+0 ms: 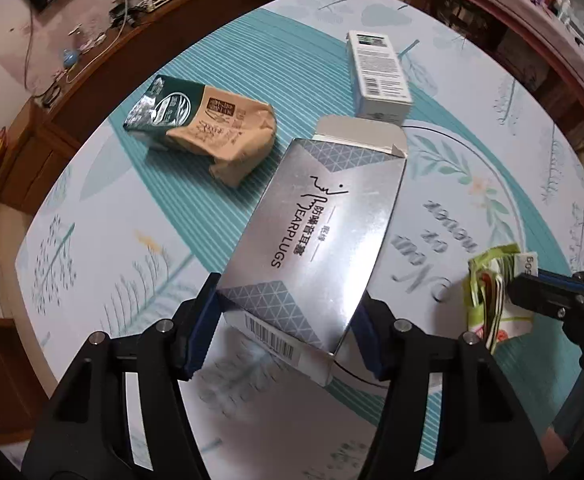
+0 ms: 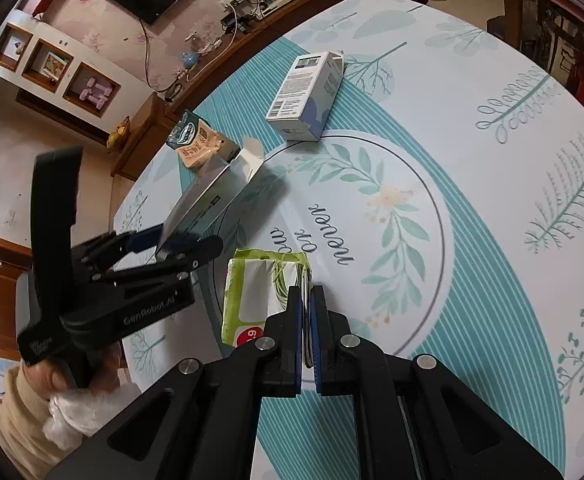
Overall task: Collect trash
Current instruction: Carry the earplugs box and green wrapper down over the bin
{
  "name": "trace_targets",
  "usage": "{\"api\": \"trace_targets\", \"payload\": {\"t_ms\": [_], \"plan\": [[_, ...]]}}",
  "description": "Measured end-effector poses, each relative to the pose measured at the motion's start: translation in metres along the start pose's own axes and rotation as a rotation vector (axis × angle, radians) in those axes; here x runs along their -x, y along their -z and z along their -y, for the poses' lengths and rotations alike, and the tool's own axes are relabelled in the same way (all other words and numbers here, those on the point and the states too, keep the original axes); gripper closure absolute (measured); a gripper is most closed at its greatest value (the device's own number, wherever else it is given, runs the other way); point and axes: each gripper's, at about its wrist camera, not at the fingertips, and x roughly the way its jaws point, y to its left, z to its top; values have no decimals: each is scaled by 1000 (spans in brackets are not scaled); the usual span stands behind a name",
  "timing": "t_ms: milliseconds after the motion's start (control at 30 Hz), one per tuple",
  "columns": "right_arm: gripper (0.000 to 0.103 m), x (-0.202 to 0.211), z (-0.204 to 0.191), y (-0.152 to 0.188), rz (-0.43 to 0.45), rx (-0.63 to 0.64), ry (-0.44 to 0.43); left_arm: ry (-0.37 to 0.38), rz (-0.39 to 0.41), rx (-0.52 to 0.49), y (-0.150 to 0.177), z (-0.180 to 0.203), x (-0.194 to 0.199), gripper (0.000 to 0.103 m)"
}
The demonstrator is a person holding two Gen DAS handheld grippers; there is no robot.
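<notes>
Leaf-print table (image 1: 140, 248), left tongs (image 1: 284, 320) clamping silver earplug box (image 1: 323, 216), right tongs (image 2: 306, 312) pinching green wrapper (image 2: 252, 280), sleeve visible only from right.

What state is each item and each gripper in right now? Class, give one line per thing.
Silver earplugs box: end flap open, tilted, between the left gripper's pads.
Green wrapper: flattened, pinched by the right gripper.
Brown and green pack: crumpled, lying on the table.
White box: lying flat on the table, untouched.
Left gripper: shut on the earplugs box.
Right gripper: shut on the wrapper.
</notes>
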Motion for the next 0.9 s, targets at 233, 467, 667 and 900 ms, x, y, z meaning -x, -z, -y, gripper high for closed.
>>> {"api": "trace_targets", "payload": {"t_ms": [233,467,667,900], "plan": [[99,33,12,17,11,30,-35,-5,43,84,48,35,56,46],[99,88,36,55,4,115,-88,-2,78,222,109,104,121,46],[99,149,77,108,-31,240,-131,-23,99,379,181,179,164,46],[99,205,139,184,-126,371,-161,-20,102,532,256,278,195,46]]}}
